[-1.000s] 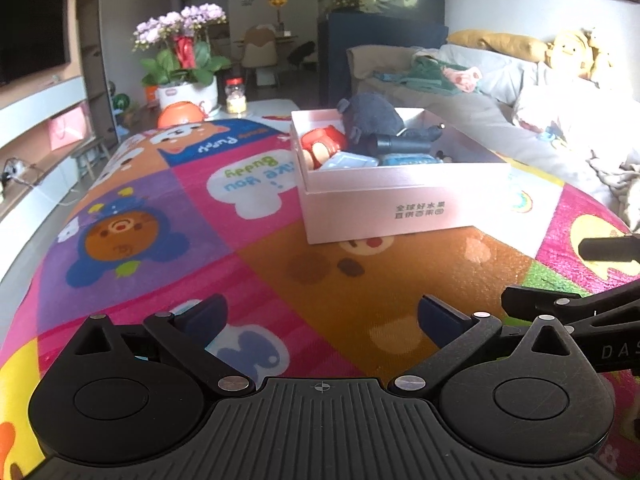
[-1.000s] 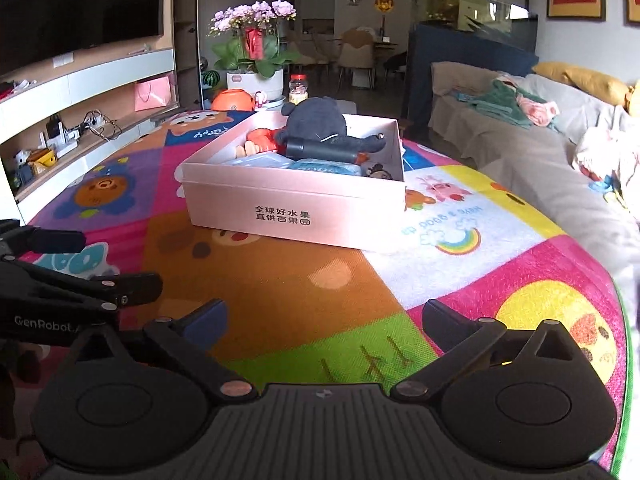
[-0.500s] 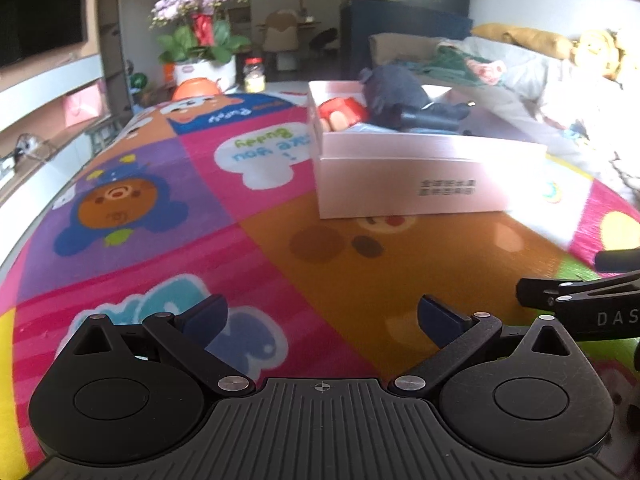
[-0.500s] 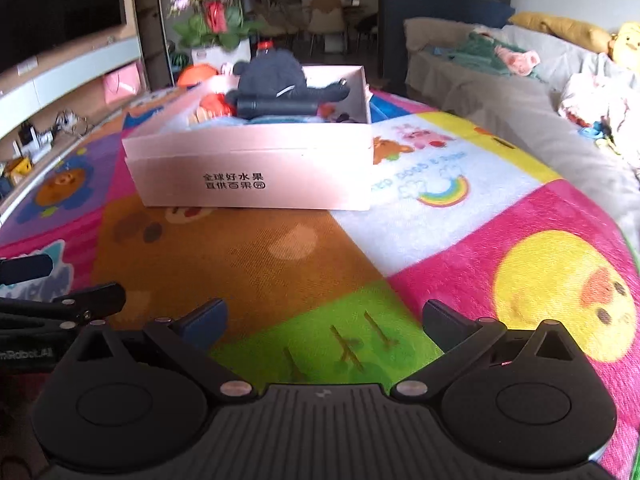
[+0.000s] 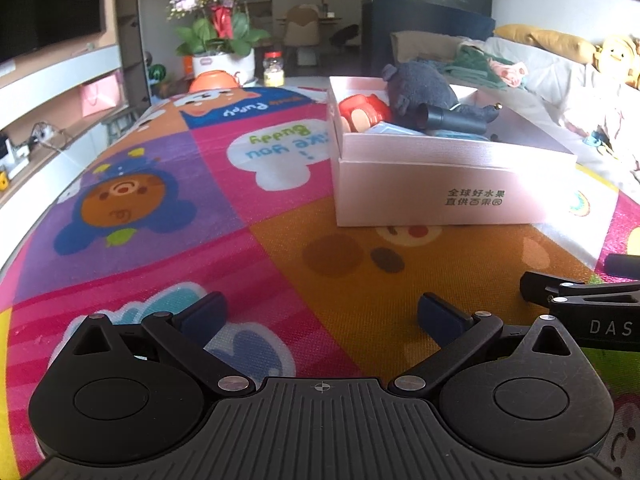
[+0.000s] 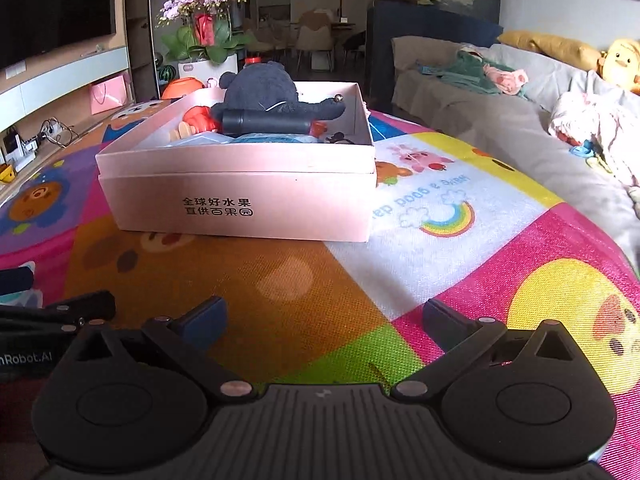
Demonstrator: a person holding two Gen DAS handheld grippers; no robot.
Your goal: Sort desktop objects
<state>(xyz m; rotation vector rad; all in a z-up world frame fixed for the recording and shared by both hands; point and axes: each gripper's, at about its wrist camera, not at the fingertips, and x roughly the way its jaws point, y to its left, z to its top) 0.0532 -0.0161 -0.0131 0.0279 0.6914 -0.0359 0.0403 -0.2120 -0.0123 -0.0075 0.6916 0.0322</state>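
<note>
A pale pink cardboard box [image 5: 452, 196] [image 6: 240, 204] stands on the colourful cartoon mat. Inside it lie a dark plush toy [image 5: 420, 88] [image 6: 260, 88], a black cylinder [image 5: 452, 118] [image 6: 266, 122], a red toy [image 5: 362, 114] [image 6: 200, 118] and some bluish packets. My left gripper [image 5: 318, 316] hovers open and empty over the mat, short of the box's near left corner. My right gripper [image 6: 324, 320] is also open and empty, in front of the box's long printed side. Each gripper's tip shows at the edge of the other's view.
The mat [image 5: 168, 200] covers a round-edged table. At its far end stand a potted orchid [image 5: 218, 36], an orange bowl [image 5: 214, 79] and a small jar [image 5: 273, 72]. A sofa with clothes and a yellow plush [image 6: 622, 64] runs along the right. Shelving runs along the left.
Both grippers have shifted relative to the box, which now looks a little nearer in each view. Both stayed open and empty.
</note>
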